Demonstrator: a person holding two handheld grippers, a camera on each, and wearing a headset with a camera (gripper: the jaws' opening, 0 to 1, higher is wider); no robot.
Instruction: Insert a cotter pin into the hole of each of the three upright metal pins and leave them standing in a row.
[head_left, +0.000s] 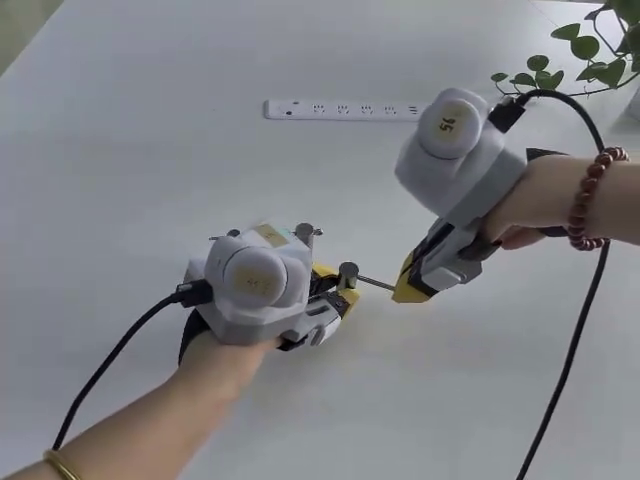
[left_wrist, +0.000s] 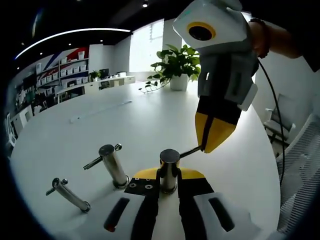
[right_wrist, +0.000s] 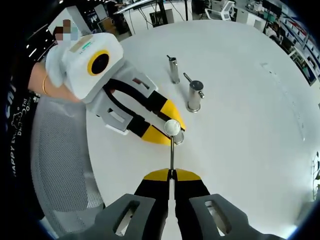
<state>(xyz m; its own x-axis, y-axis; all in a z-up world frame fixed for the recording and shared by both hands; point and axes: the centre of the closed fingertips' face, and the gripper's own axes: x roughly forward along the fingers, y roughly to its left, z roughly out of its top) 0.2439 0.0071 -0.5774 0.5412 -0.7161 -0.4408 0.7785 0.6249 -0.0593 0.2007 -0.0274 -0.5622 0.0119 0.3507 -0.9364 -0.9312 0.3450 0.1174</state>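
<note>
In the head view the left gripper (head_left: 338, 292) hides most of the two far pins (head_left: 308, 233); the plant (head_left: 590, 50) at two o'clock is cropped.

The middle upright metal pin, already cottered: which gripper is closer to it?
Left. The yellow-tipped left gripper grips the neighbouring steel pin beside the middle pin; the right gripper holds a thin cotter pin farther off.

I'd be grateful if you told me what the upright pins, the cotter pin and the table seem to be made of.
Pins: metal, likely steel, with a polished grey sheen and bright reflections on their flat tops.
Cotter pin: thin metal wire, grey and slightly shiny.
Table: smooth white top, probably laminate; the pictures cannot settle it.
</note>
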